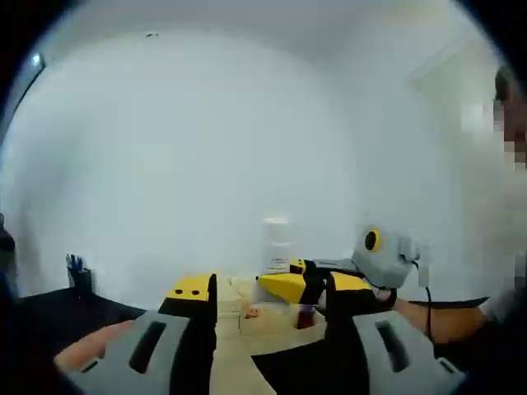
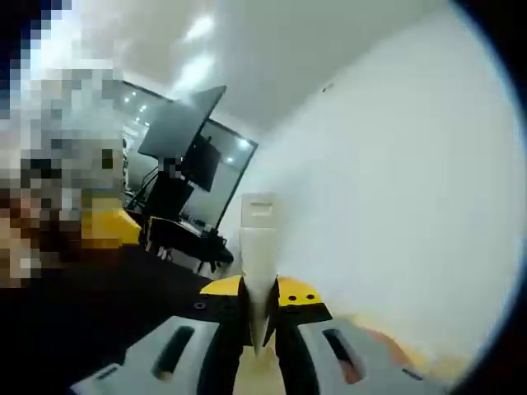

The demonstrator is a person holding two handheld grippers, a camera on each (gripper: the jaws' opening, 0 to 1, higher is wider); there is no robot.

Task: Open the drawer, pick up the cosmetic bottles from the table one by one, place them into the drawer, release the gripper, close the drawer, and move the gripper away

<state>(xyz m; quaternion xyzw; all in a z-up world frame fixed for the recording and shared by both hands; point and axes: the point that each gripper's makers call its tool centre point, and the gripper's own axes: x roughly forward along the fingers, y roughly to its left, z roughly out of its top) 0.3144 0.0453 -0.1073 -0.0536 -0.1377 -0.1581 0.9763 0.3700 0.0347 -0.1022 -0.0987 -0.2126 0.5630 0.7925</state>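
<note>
In the right gripper view my right gripper [image 2: 262, 298] is shut on a white cosmetic bottle [image 2: 258, 255], which stands upright between the yellow-tipped jaws with its square cap on top. In the left gripper view the same right gripper [image 1: 284, 278] reaches in from the right and holds the white bottle [image 1: 277, 240] above a pale open drawer [image 1: 268, 327]. A small orange item [image 1: 252, 311] and a dark red item [image 1: 305, 317] sit inside it. My left gripper [image 1: 270, 288] stands open in front of the drawer, with nothing between its jaws.
A pen holder [image 1: 79, 278] stands on the dark table [image 1: 58, 309] at the left. A white wall rises close behind the drawer. A person's arm [image 1: 436, 317] comes in from the right. In the right gripper view a monitor on a stand [image 2: 177, 132] and desks lie far off.
</note>
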